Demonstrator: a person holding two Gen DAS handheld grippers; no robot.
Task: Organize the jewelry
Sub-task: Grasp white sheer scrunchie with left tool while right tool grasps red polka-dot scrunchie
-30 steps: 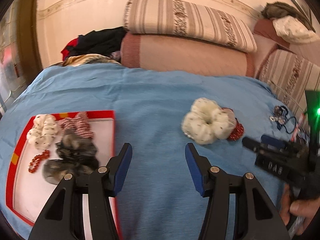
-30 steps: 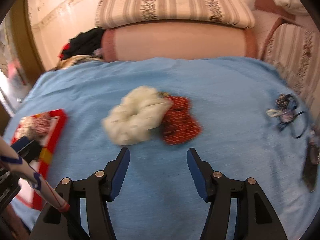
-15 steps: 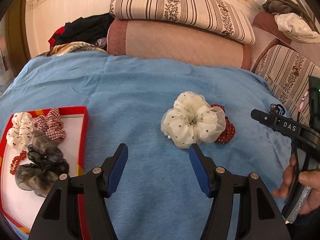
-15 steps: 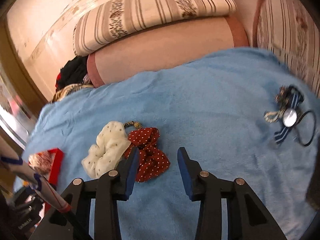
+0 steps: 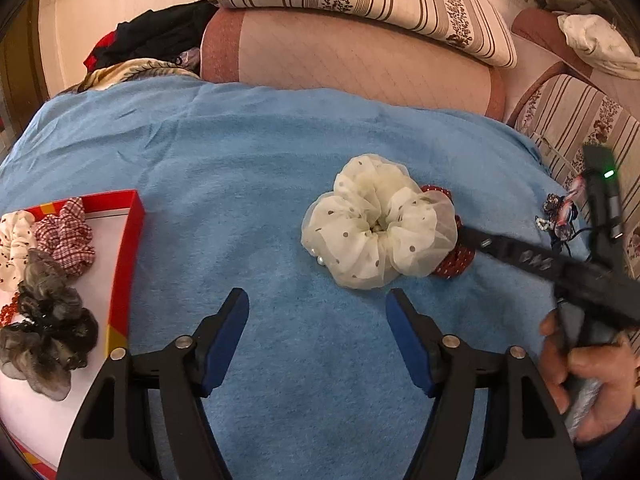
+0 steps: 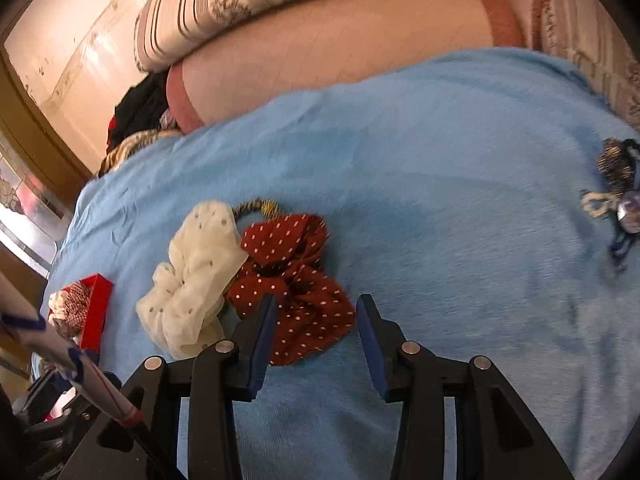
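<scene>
Scrunchies are what I am sorting, and the step in hand is the reach for the pair left on the blue blanket [image 5: 256, 184].

Left wrist view: my left tool [image 5: 316, 320] hangs short of the cream dotted scrunchie [image 5: 378, 222], tilted down at it, jaws spreading wider with nothing between them. The red tray [image 5: 122, 264] lies off to the left with a plaid scrunchie [image 5: 66, 236], a cream one and two grey ones in it. At the right edge my right hand [image 5: 588, 376] grips the other tool's handle, its black fingers reaching toward the red piece.

Right wrist view: my right tool [image 6: 316, 320] points steeply down, jaws half spread and straddling the near edge of the red dotted scrunchie [image 6: 292, 272], pads not yet pressing it. I judge the next move calls for closing on the fabric and lifting it clear of the cream scrunchie touching it. Blue-ribbon hair ties [image 6: 618, 200] lie well apart to the right.
</scene>
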